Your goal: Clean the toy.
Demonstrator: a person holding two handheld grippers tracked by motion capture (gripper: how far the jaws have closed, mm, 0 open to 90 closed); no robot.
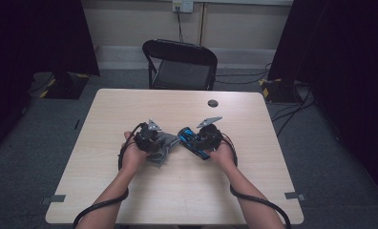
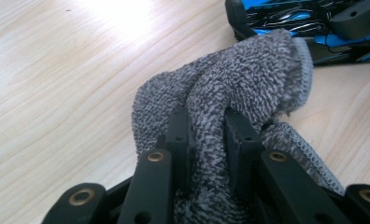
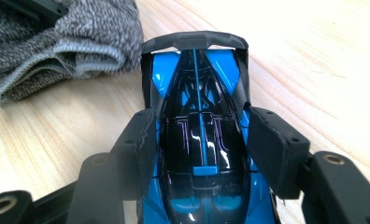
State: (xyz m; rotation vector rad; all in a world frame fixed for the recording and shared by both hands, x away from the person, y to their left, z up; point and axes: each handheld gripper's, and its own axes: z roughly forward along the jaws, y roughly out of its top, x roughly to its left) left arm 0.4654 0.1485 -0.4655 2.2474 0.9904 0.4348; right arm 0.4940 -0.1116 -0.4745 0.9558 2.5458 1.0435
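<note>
Toy car (image 3: 199, 140), blue and black, is your landmark: it sits near the middle of the bench (image 1: 130, 200), and everything below is placed from it.

Left of the car, your left hand-held gripper (image 2: 206, 135) has its jaws nearly closed and pinched on a fold of the grey cloth (image 2: 248, 79). The cloth is bunched and partly lifted; in the left gripper view its far hem lies against the car's dark rear end, and in the right gripper view it lies just beside the car's left rear corner.

At the car itself, your right hand-held gripper (image 3: 199, 135) stands about half open with one pad against each flank of the body, clamped on the car. The car's wing end points away from that gripper.

Behind the car and a little right, a small dark round thing (image 1: 213, 103) lies on the bench, well apart from it. Farther back, beyond the bench edge, a black folding chair (image 1: 180, 64) stands on the floor.

No container is among these things. Bare bench surrounds the car on every side, widest to the far left and right edges and toward you.

Count: one car, one cloth, one round thing, one chair, two grippers.
</note>
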